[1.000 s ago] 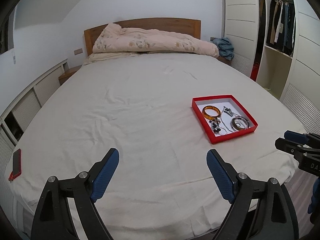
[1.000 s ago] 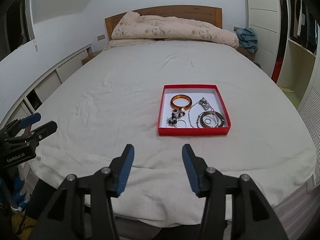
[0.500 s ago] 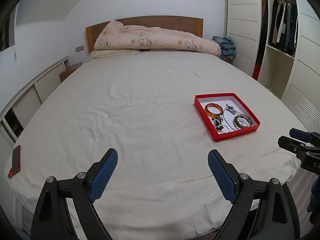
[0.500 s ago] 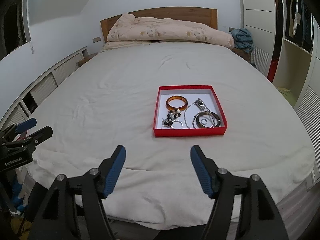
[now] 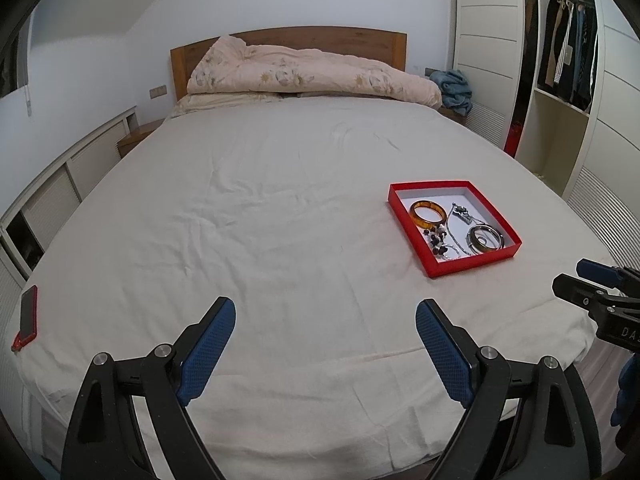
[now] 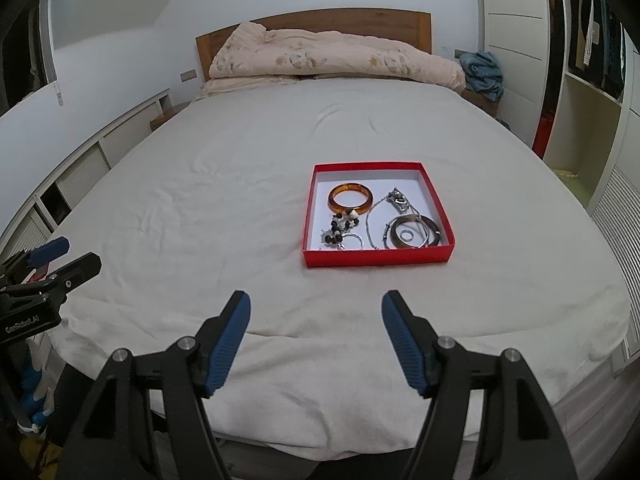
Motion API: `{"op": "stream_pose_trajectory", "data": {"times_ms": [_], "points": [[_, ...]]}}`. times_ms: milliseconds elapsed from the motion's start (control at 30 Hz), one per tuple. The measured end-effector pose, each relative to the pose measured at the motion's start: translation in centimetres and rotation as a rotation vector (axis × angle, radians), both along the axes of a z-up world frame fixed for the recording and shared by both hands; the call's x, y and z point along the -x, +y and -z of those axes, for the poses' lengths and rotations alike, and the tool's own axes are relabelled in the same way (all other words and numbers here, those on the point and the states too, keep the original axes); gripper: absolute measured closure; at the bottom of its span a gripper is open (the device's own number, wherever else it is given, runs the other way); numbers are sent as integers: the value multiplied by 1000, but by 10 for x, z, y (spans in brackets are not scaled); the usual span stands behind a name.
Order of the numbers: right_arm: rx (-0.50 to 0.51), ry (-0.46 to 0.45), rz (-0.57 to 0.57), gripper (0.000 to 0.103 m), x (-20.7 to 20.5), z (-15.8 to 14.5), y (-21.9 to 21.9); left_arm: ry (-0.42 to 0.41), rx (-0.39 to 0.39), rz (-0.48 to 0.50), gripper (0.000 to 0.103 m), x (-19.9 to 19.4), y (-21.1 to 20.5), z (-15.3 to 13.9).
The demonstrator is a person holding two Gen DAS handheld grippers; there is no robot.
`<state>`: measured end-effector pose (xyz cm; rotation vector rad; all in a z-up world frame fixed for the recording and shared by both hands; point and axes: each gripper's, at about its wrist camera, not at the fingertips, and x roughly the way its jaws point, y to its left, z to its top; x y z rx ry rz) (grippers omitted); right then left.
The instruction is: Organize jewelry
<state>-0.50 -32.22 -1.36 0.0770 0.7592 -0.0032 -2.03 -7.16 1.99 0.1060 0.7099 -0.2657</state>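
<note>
A red tray [image 6: 378,258] lies on the bed's white sheet, straight ahead of my right gripper [image 6: 316,300] and apart from it. In the tray are an amber bangle [image 6: 351,188], a beaded bracelet [image 6: 340,228], a silver chain with a pendant [image 6: 398,200] and dark metal bangles [image 6: 434,226]. My right gripper is open with only sheet between its blue pads. My left gripper [image 5: 325,304] is wide open over bare sheet, with the tray [image 5: 452,270] to its far right. Each gripper shows at the edge of the other's view.
A red-cased phone [image 5: 28,316] lies at the bed's left edge. A folded floral duvet [image 5: 312,72] sits by the wooden headboard. An open wardrobe [image 5: 560,80] stands on the right and low cabinets run along the left wall.
The right gripper's jaws have spread wider apart. The left gripper has stayed wide open and hardly moved. The tray and jewelry lie as before.
</note>
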Motion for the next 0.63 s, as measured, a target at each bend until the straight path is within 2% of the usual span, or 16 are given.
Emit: {"op": "stream_pose_trajectory", "data": {"times_ms": [633], "points": [[2, 12, 13, 36, -1, 9, -3, 23, -10, 4, 12, -4, 0, 7]]}}
